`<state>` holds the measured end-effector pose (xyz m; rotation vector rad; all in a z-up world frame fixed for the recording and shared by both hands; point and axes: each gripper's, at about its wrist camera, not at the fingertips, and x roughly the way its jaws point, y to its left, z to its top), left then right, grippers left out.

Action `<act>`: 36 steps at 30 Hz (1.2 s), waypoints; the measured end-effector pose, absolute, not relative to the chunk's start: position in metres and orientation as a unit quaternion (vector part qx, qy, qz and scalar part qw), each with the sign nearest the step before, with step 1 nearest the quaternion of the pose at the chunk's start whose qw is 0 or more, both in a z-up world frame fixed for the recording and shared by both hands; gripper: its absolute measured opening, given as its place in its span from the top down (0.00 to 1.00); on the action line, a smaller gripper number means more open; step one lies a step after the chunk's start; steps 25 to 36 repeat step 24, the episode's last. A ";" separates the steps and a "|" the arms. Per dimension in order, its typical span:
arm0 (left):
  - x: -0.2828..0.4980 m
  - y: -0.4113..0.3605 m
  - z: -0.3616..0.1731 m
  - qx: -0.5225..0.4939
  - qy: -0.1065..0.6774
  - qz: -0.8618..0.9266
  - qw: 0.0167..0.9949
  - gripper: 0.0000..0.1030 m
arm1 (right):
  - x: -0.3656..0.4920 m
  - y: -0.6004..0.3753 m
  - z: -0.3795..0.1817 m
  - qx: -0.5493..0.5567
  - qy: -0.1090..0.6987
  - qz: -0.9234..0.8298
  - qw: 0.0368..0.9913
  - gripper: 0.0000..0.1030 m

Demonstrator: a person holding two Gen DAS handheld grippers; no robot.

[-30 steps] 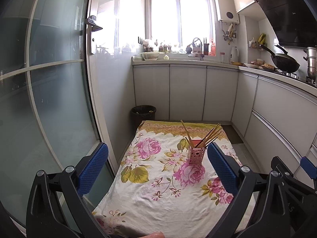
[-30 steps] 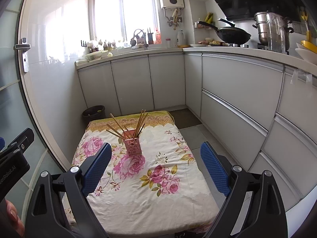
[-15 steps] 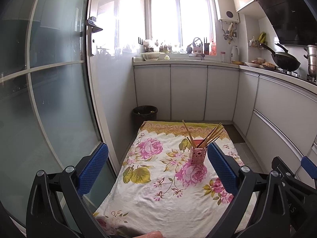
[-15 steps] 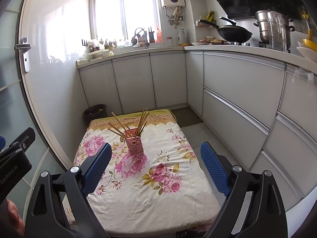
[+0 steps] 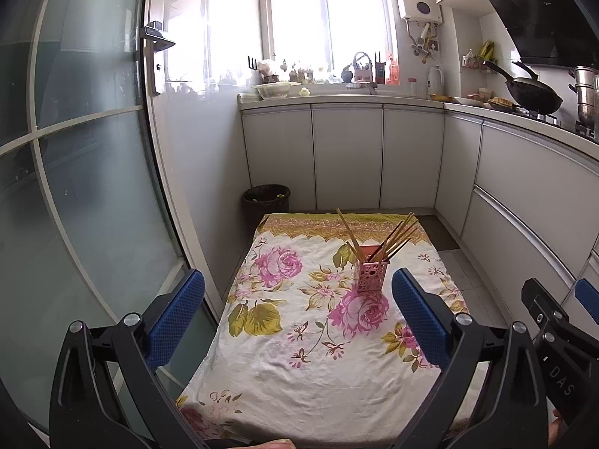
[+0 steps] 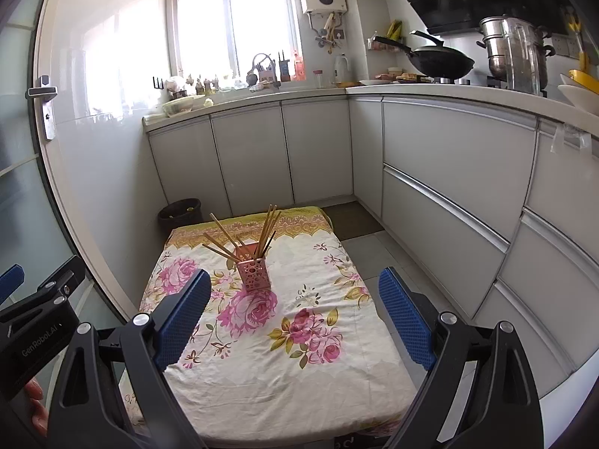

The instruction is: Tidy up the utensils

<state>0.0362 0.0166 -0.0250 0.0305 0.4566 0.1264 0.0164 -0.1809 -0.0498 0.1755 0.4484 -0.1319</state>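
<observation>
A pink perforated holder (image 5: pixel 371 275) stands upright on the flowered cloth of a low table (image 5: pixel 299 366), toward its far half. Several wooden chopsticks (image 5: pixel 389 238) stick out of it, fanned out. It also shows in the right wrist view (image 6: pixel 254 272) with its chopsticks (image 6: pixel 266 229). My left gripper (image 5: pixel 297 321) is open and empty, held above the table's near end. My right gripper (image 6: pixel 294 318) is open and empty, also over the near end, well short of the holder.
A glass door (image 5: pixel 86 187) runs along the left. White cabinets (image 6: pixel 441 187) line the back and right, with a wok (image 6: pixel 441 61) and steel pot (image 6: pixel 513 52) on the counter. A dark bin (image 5: pixel 266 196) stands beyond the table.
Both grippers have drifted slightly back and down, so the holder sits a little farther. Both jaws stay open. Nothing on the table has moved.
</observation>
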 end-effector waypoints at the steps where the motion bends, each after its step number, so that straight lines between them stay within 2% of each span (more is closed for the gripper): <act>1: 0.036 0.017 -0.024 0.014 0.225 0.065 0.972 0.07 | 0.016 -0.181 -0.050 0.087 0.222 -0.065 0.969 0.14; 7: 0.037 0.016 -0.023 0.013 0.226 0.065 0.972 0.07 | 0.016 -0.181 -0.049 0.086 0.220 -0.065 0.969 0.14; 18: 0.027 0.020 -0.008 -0.005 0.176 0.049 0.983 0.07 | 0.015 -0.182 -0.048 0.089 0.220 -0.064 0.969 0.14; 24: 0.032 0.022 -0.012 -0.030 0.201 0.035 0.979 0.07 | 0.012 -0.185 -0.045 0.092 0.213 -0.067 0.970 0.14; 36: 0.032 0.022 -0.012 -0.030 0.201 0.035 0.979 0.07 | 0.012 -0.185 -0.045 0.092 0.213 -0.067 0.970 0.14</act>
